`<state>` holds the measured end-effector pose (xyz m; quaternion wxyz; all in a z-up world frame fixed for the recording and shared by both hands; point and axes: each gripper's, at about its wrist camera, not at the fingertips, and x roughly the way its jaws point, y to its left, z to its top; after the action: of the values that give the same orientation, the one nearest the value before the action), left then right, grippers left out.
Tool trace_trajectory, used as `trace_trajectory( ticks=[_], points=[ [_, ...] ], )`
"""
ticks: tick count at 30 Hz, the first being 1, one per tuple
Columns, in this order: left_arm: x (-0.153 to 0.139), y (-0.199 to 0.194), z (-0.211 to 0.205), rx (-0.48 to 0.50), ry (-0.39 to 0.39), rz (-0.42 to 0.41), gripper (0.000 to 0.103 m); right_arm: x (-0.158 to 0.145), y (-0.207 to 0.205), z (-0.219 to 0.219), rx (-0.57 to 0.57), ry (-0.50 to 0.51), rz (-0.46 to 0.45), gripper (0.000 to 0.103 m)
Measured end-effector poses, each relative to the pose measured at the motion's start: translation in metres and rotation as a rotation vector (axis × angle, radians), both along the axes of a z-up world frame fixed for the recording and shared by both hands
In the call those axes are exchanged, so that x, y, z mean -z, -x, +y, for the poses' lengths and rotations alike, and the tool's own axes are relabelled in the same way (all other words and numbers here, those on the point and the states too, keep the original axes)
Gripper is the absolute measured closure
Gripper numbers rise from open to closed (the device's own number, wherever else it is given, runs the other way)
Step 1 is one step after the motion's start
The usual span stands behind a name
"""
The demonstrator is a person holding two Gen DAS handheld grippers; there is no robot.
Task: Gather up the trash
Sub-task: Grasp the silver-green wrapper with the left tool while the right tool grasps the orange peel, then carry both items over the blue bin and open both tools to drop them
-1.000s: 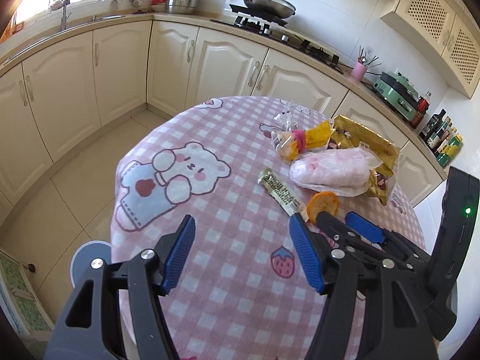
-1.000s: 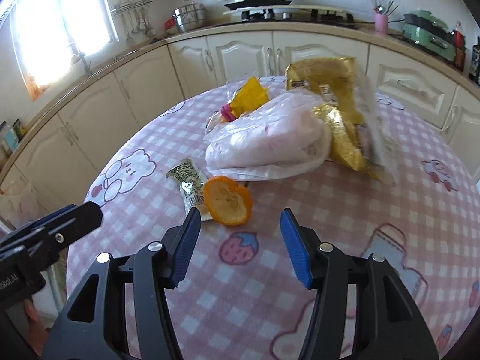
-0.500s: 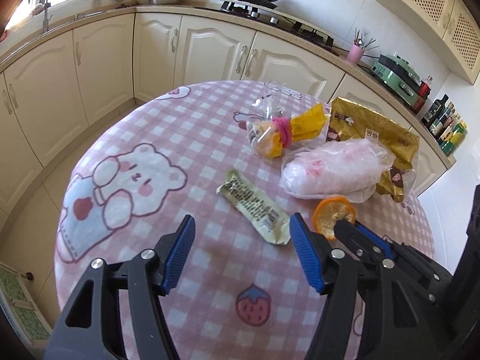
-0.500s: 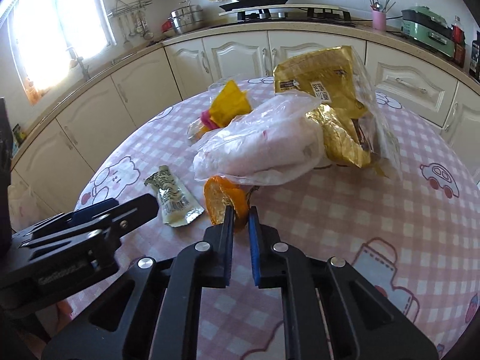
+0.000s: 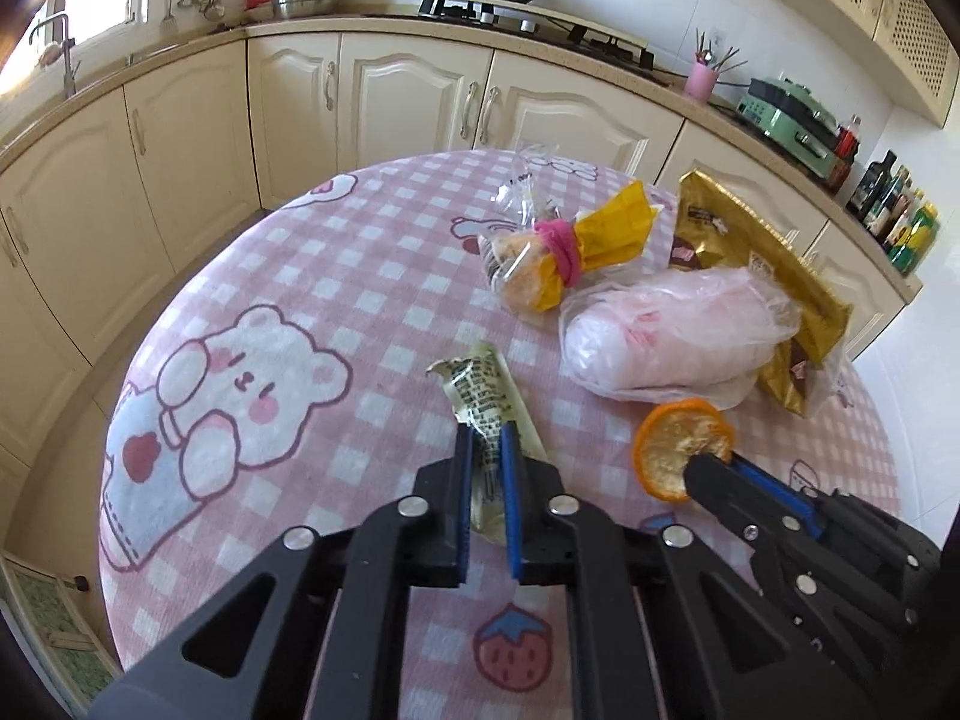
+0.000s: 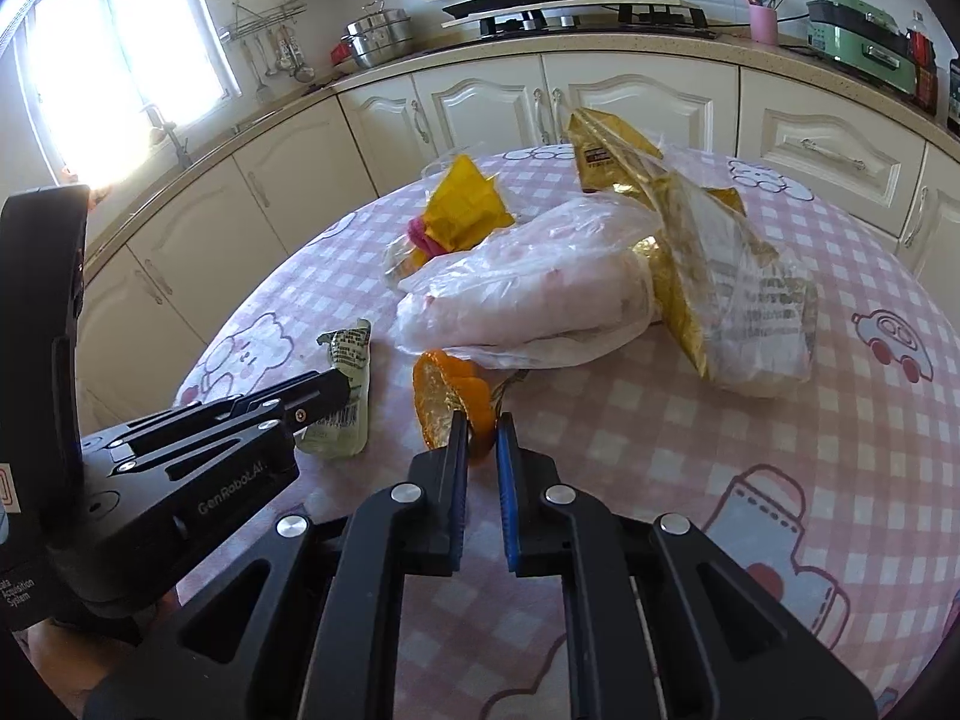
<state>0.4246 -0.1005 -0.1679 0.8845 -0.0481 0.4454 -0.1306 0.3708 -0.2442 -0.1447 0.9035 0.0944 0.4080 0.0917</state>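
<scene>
A pale green printed wrapper [image 5: 480,390] lies on the pink checked tablecloth [image 5: 336,276]. My left gripper [image 5: 485,441] is closing its jaws, and the blue pads pinch the wrapper's near end between them. To its right, my right gripper [image 5: 714,462] is shut on the edge of an orange peel [image 5: 672,450], which stands tilted up off the cloth. In the right wrist view the right gripper [image 6: 478,420] pinches the orange peel [image 6: 444,387], and the left gripper [image 6: 336,390] sits over the wrapper [image 6: 348,348].
Beyond the grippers lie a filmy pink plastic bag [image 5: 672,330], a gold foil bag [image 5: 756,252] and a yellow bundle tied with a pink band [image 5: 576,246]. The round table's edge curves away on the left. Cream cabinets [image 5: 180,120] ring the room.
The left gripper moved forward over the wrapper and its jaws came together on it. The right gripper's jaws went from open to shut on the orange peel, which now stands tilted up.
</scene>
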Motion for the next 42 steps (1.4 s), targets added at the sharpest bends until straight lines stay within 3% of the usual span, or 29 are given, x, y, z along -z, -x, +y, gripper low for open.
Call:
trace_trajectory(
  ticks=[6, 25, 34, 42],
  points=[
    [-0.012, 0.019, 0.024, -0.004, 0.068, -0.018, 0.096, -0.008, 0.008, 0.020, -0.030, -0.005, -0.012, 0.095],
    [-0.046, 0.083, 0.115, -0.107, 0.126, -0.091, 0.096, -0.037, 0.040, 0.107, -0.172, -0.017, -0.056, 0.096],
    [-0.049, 0.110, 0.170, -0.181, 0.151, -0.111, 0.096, -0.042, 0.053, 0.169, -0.265, -0.003, -0.073, 0.096],
    [-0.034, 0.129, 0.247, -0.314, 0.159, -0.087, 0.096, -0.030, 0.055, 0.246, -0.384, 0.018, -0.058, 0.096]
  ],
)
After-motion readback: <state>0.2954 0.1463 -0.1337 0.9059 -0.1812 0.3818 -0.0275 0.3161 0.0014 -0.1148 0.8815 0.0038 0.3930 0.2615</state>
